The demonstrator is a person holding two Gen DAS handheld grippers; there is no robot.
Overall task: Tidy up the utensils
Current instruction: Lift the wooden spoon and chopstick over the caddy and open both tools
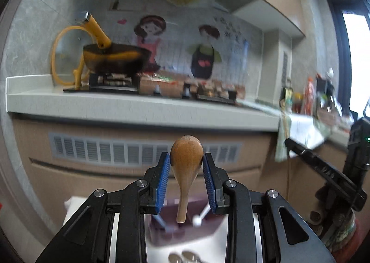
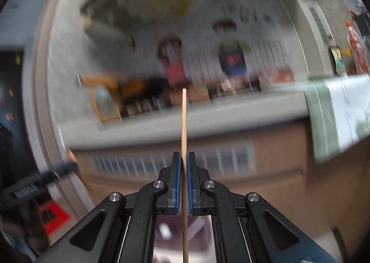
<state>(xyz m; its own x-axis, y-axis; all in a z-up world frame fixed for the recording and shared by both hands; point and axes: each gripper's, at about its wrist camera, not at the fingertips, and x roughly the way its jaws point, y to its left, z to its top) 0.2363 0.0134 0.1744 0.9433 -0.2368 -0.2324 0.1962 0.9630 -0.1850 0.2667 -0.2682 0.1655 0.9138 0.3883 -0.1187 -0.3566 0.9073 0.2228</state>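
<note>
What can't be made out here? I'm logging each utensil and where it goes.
- Wooden spoon: handle's lower end, hidden in the dark holder, left wrist view.
- Thin wooden stick: lower end cut by the frame edge, right wrist view.
- Two metal spoon bowls: handles cut off, left wrist view.

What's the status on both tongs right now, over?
Left tongs shut on wooden spoon, bowl end up. Right tongs shut on chopstick, upright. Purple holder below left tongs. Nothing blocking either.
</note>
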